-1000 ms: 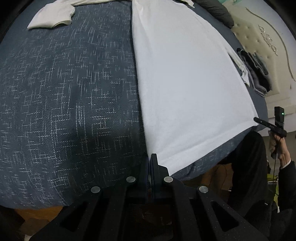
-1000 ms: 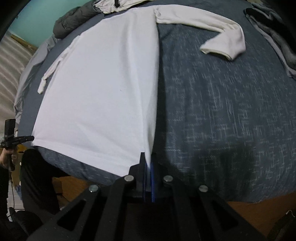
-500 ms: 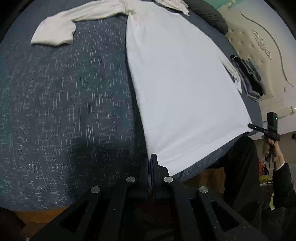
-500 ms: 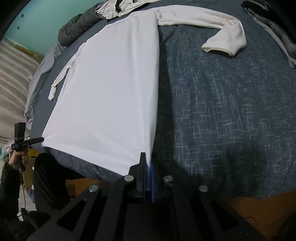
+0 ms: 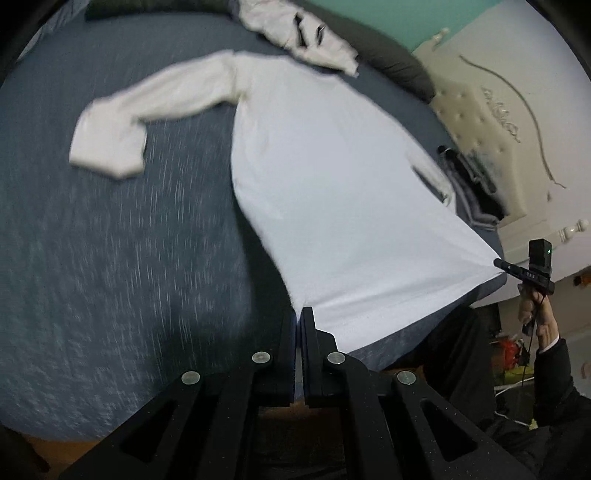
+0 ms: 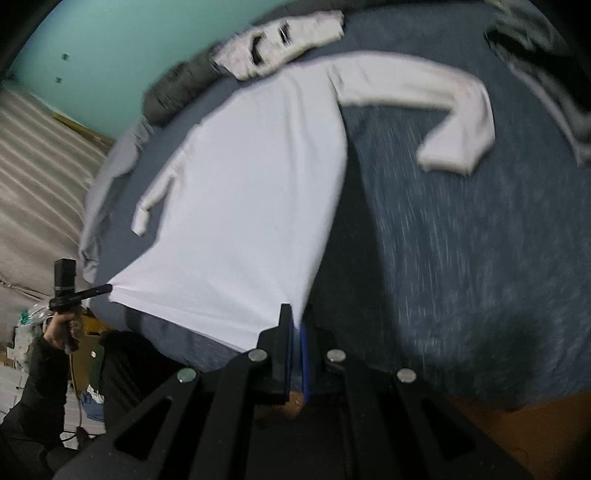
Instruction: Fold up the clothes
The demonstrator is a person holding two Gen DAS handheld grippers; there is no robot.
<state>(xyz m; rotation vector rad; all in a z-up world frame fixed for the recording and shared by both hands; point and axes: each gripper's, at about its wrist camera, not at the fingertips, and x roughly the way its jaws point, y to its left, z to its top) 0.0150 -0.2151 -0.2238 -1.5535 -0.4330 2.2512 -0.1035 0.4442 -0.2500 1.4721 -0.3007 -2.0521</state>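
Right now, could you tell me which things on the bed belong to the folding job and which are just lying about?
In the job:
white shirt
left tool, shut on its hem corner
right tool, shut on the other corner

Lying about:
pale garment
dark clothes pile
grey pillow

A wide bed (image 5: 110, 258) under a dark blue flecked cover fills the room. Its cream tufted headboard (image 5: 476, 110) stands at one side. The wall (image 6: 110, 48) beyond is teal, and pale striped curtains (image 6: 33, 166) hang beside it.
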